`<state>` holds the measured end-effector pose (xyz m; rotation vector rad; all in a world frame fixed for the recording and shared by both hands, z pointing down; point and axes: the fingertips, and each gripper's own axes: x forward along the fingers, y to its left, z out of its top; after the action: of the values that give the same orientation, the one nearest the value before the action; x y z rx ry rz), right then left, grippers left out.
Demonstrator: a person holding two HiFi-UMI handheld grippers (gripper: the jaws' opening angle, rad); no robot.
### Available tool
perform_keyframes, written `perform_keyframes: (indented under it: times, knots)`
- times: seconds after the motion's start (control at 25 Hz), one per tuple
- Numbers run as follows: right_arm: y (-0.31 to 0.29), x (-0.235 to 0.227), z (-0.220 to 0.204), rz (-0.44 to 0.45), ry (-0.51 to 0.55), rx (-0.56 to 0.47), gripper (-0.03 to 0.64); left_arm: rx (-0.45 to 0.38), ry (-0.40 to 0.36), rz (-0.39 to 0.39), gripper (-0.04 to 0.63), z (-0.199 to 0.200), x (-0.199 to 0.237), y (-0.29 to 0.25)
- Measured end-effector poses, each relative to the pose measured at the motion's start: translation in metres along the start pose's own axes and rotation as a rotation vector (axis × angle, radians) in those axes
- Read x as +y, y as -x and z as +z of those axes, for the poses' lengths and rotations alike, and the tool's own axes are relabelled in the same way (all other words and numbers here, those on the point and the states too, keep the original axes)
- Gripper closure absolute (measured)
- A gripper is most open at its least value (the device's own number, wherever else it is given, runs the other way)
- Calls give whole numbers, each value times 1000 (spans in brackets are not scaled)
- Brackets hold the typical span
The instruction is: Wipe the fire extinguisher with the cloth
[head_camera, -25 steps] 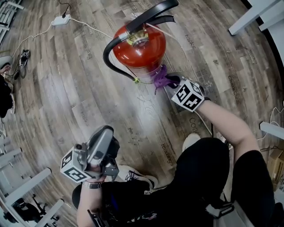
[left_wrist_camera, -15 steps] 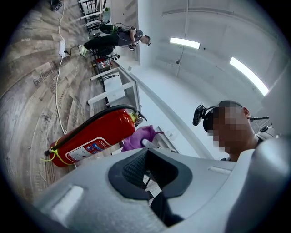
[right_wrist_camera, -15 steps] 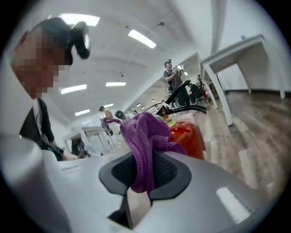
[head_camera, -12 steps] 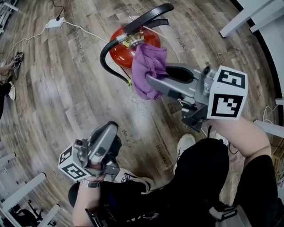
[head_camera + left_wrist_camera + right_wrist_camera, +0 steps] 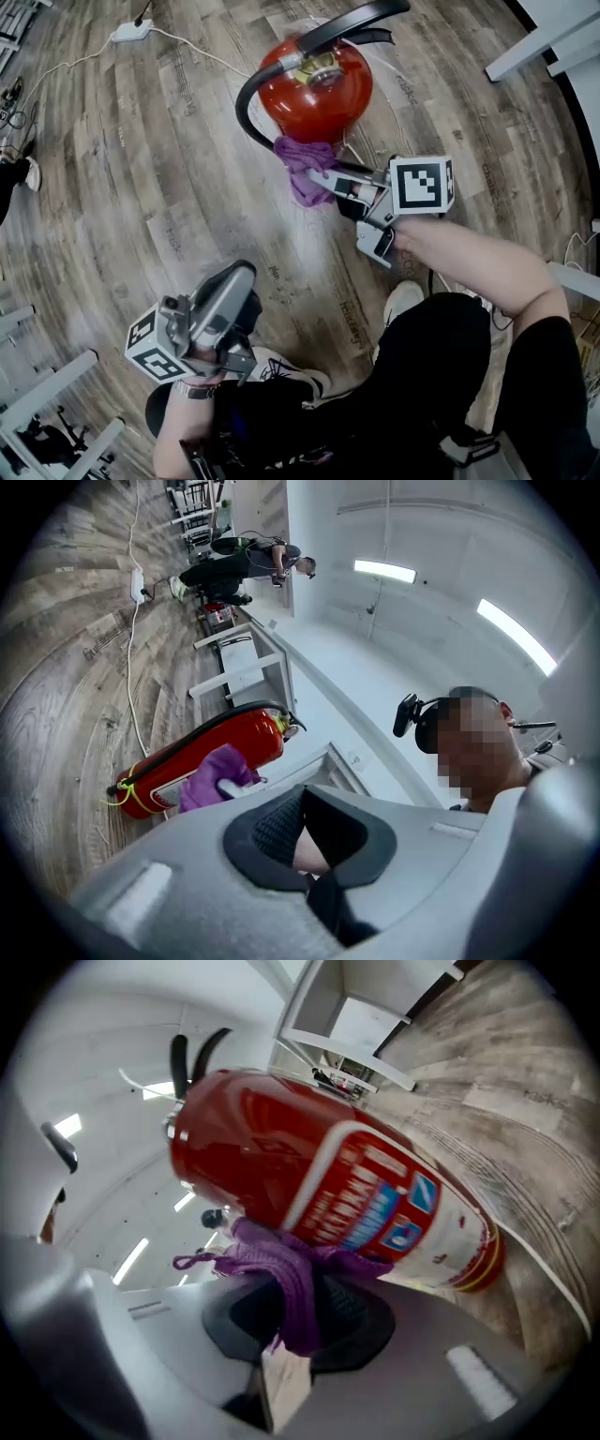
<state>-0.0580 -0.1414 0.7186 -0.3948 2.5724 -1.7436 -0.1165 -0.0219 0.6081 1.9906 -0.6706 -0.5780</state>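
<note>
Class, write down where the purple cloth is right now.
In the head view the purple cloth sits above centre, clamped in the right gripper, against the near side of the red fire extinguisher.

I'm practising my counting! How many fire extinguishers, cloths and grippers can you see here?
Fire extinguisher: 1
Cloth: 1
Grippers: 2, the left gripper, shut and empty, and the right gripper, shut on the cloth
Total: 4
</note>
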Motion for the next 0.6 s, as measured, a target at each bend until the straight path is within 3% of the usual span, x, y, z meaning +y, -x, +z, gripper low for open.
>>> perform_keyframes:
  times: [0.2, 0.36, 0.48, 0.6]
  knots:
    - [-2, -135, -56, -256, -145, 33, 548, -7, -22, 69, 598, -2, 15, 18]
    - [3, -212, -86, -406, -207, 29, 548, -25, -15, 76, 598, 1, 17, 24]
    - [10, -235, -90, -452, -212, 32, 548, -15, -9, 84, 598, -4, 19, 28]
    - [11, -221, -86, -413, -205, 36, 549, -13, -2, 84, 598, -5, 18, 28]
